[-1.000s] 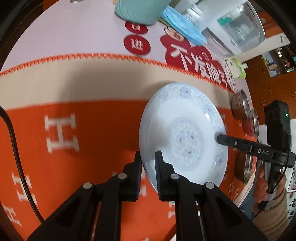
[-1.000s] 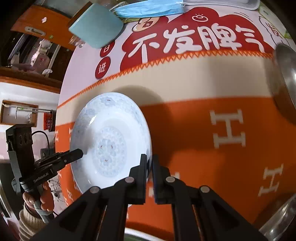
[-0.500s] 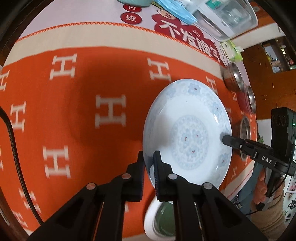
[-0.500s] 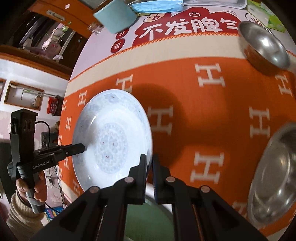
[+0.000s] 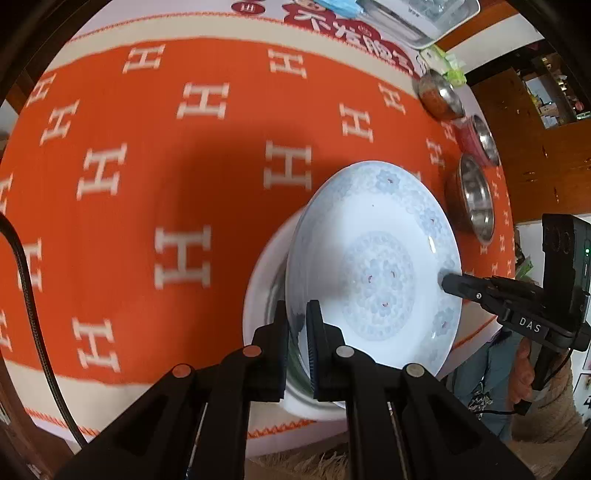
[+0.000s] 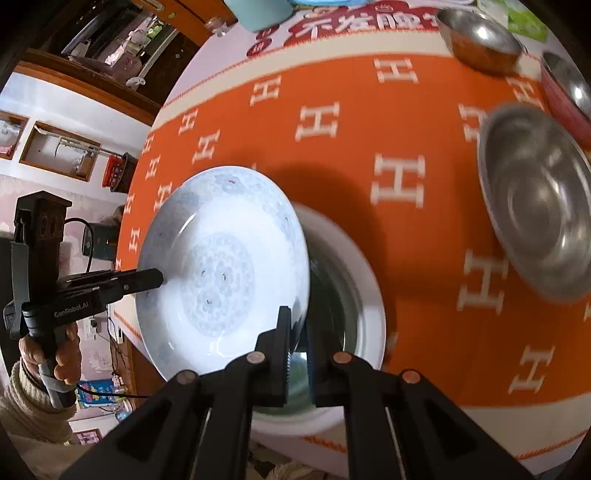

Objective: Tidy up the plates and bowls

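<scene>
A white plate with a pale blue flower pattern is held in the air by both grippers, one on each side of its rim. My left gripper is shut on its near rim; my right gripper is shut on the opposite rim. Each gripper also shows in the other's view, the right one and the left one. Under the plate lies a white plate with a green centre, near the table's front edge. The held plate is tilted and partly covers it.
The orange cloth with white H marks covers the table. A large steel bowl, a red-sided steel bowl and a further steel bowl stand along the right side. A teal cup and a tray stand at the far end.
Both grippers have carried the blue-patterned plate back toward the table's front edge. It now hangs over the white plate with the green centre, which has come into fuller view.
</scene>
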`<state>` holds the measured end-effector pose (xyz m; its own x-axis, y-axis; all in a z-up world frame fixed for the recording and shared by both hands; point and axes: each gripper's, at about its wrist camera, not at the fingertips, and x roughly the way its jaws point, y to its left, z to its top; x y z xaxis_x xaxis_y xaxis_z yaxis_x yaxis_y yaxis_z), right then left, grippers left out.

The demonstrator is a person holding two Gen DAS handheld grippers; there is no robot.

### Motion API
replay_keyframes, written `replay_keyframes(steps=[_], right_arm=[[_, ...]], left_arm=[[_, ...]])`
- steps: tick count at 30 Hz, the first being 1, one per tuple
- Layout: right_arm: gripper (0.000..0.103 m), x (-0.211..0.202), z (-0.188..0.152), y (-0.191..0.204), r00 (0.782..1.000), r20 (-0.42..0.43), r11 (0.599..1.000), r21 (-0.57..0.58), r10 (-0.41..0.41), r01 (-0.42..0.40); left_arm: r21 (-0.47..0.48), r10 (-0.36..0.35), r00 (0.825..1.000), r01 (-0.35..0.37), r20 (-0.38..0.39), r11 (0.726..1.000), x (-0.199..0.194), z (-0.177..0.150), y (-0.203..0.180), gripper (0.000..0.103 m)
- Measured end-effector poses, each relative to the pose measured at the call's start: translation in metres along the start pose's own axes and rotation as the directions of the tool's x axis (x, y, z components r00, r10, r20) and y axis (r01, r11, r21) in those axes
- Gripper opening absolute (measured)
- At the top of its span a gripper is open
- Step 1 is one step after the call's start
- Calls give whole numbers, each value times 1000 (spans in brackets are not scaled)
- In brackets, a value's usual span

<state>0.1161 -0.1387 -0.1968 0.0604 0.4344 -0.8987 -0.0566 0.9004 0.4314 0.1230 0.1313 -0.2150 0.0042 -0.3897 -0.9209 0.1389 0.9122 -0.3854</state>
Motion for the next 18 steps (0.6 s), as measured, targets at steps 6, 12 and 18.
replay_keyframes(steps=[6,12,18], right_arm=[[7,8,-26,-10,1000,-12,1000,25,15,-15],[7,10,-36,-17,1000,-7,999,34,-6,7],[7,19,-35,-19,999,-7,999,39,-35,35]], left_arm=[[-6,25,1000,-25,1,1000,12,-29,-2,7],[-6,28,1000,-28,-8,1000,22,-41,-5,7],[-15,38,999,-38,-23,999,36,-39,-5,7]])
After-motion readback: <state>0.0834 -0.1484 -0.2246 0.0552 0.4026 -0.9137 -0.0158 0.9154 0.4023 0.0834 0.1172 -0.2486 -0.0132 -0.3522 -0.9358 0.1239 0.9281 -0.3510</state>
